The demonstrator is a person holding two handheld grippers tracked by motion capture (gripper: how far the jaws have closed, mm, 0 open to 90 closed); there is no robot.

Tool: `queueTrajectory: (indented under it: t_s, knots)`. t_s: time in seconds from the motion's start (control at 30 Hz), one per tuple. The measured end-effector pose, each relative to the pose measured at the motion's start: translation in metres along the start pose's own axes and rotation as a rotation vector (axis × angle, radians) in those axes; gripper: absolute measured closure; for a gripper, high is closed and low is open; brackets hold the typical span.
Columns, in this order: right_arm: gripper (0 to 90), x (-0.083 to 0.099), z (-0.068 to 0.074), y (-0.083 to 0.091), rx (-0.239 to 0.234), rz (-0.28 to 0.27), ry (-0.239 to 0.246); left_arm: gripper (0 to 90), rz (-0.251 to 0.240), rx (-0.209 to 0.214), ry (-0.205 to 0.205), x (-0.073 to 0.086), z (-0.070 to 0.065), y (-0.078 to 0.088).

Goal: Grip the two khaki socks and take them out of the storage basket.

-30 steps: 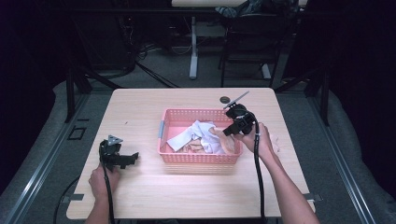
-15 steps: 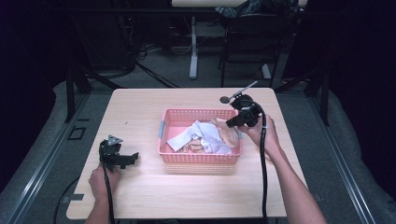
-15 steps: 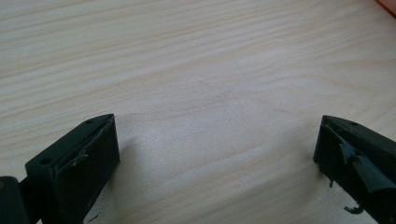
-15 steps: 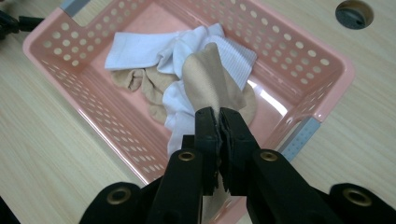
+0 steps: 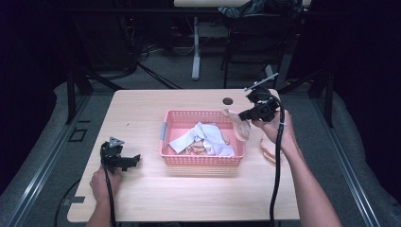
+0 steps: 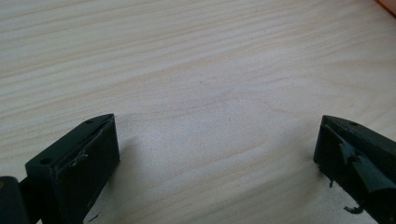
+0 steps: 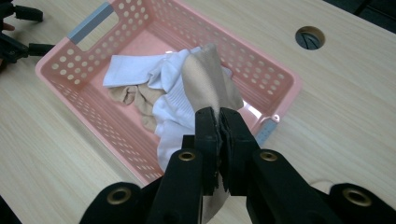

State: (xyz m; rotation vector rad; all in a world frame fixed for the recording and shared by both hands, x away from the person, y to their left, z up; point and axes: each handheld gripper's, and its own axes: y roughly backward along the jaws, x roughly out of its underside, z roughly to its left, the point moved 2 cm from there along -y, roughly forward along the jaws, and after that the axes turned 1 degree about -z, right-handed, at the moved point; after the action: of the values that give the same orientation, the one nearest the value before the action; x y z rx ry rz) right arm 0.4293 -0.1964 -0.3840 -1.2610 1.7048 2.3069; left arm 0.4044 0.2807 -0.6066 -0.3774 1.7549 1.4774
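Right gripper [image 7: 218,122] is clamped on a thin beige sock [image 7: 208,79], lifting it from the pink plastic perforated basket [image 5: 171,119] (left gripper [image 6: 217,154] idles, jaws apart), so next it needs setting on the table at the right.

A pale wooden table [image 5: 156,198] fills the lower middle of the frame, with a pink basket [image 5: 202,160] at centre and a beige sock [image 5: 268,152] right of it.

The bench [image 5: 156,198] is pale matt wood with fine grain. The pink basket [image 7: 116,135] is glossy perforated plastic. The beige sock [image 7: 205,88] is smooth thin cloth; the white socks [image 7: 135,70] are ribbed knit.
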Motion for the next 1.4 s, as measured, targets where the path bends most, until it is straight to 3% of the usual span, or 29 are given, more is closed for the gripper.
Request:
queueTrajectory:
  t_s: [0.33, 0.43, 0.73, 1.1, 1.4]
  knots:
    - [86.1, 0.014, -0.022, 0.018, 0.037, -0.010, -0.033, 0.0, 0.000, 0.000, 0.000, 0.000, 0.000, 0.000]
    - [86.1, 0.019, -0.028, 0.021, 0.049, -0.004, -0.027, 0.0, 0.000, 0.000, -0.001, 0.000, 0.000, 0.000]
    - [86.2, 0.035, -0.044, 0.028, 0.073, -0.011, -0.066, 0.0, -0.001, 0.000, 0.000, 0.000, 0.000, 0.000]
    - [86.2, 0.061, -0.065, 0.025, 0.095, -0.006, -0.122, 0.0, -0.001, 0.000, -0.001, 0.000, 0.000, 0.000]
    - [86.3, 0.084, -0.081, 0.008, 0.099, 0.027, -0.183, 0.0, -0.001, 0.000, 0.000, 0.000, 0.000, 0.000]
